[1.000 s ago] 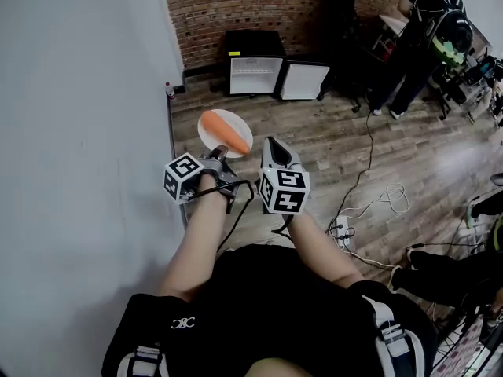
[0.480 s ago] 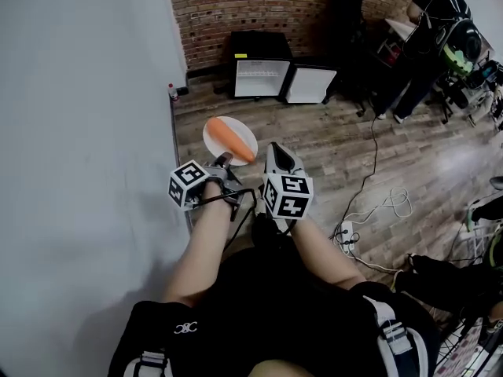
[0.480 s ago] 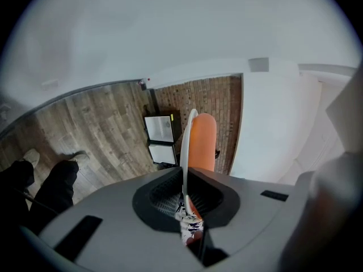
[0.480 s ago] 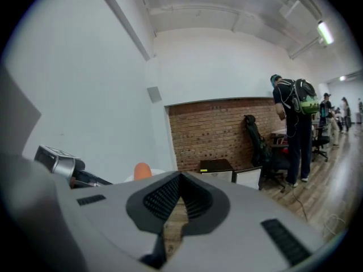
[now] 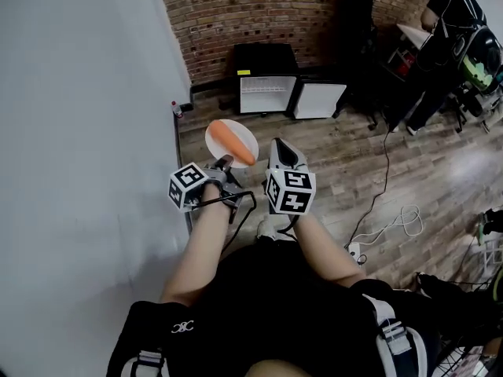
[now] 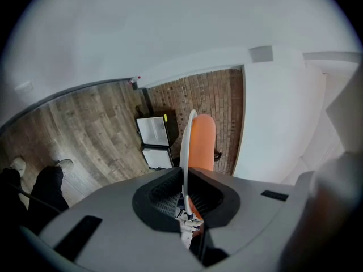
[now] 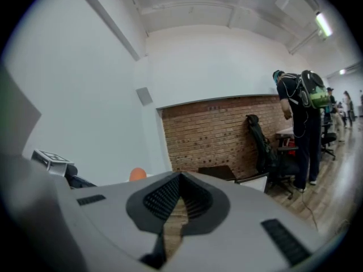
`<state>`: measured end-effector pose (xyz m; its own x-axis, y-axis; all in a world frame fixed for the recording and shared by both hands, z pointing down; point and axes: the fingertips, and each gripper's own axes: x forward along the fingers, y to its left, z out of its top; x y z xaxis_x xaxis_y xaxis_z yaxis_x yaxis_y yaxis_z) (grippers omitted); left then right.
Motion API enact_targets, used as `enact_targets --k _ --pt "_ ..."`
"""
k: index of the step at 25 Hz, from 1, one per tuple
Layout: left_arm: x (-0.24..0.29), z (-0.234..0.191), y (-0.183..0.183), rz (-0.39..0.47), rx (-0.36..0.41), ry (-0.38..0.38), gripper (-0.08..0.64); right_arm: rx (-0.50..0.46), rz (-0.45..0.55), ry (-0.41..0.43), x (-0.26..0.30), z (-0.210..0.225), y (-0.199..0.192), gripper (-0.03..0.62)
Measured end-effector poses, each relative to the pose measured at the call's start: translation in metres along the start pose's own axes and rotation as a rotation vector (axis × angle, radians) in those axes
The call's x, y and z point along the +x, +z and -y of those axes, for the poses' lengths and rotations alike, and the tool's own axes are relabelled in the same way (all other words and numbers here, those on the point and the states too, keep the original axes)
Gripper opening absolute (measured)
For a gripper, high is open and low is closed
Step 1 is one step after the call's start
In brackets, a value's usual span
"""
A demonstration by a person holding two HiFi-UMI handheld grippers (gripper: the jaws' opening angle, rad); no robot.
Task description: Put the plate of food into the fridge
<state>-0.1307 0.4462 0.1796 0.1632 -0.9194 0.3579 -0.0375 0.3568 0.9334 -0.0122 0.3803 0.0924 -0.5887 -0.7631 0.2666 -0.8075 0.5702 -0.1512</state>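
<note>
A white plate (image 5: pixel 222 132) carrying an orange carrot (image 5: pixel 235 144) hangs in front of me above the wooden floor. My left gripper (image 5: pixel 222 163) is shut on the plate's near rim. In the left gripper view the plate (image 6: pixel 186 146) shows edge-on between the jaws, with the carrot (image 6: pixel 201 141) on its right side. My right gripper (image 5: pixel 281 149) is beside it on the right, shut and empty. A small black fridge (image 5: pixel 266 85) stands against the brick wall ahead, its white door (image 5: pixel 319 100) swung open to the right.
A white wall (image 5: pixel 86 132) runs along my left. A small bottle (image 5: pixel 178 110) stands at the wall's foot. Cables (image 5: pixel 393 218) trail over the floor at right. A person (image 5: pixel 448 38) stands by desks at the far right, and a dark office chair (image 5: pixel 357 22) is near the fridge.
I have moved a little toward the fridge, which now sits lower in the head view. Both grippers keep their positions, the plate still held in the left.
</note>
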Motion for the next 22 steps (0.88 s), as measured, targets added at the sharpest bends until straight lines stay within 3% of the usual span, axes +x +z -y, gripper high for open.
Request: enact_targets --k 11,22 --pt "0.115 0.037 0.005 0.006 -0.037 0.004 0.021 0.020 -0.036 0.025 0.091 0.084 0.026 0.014" --pt "0.182 0.039 0.006 -0.025 -0.025 0.058 0.021 0.083 -0.059 0.006 0.140 0.135 0.032 0.014"
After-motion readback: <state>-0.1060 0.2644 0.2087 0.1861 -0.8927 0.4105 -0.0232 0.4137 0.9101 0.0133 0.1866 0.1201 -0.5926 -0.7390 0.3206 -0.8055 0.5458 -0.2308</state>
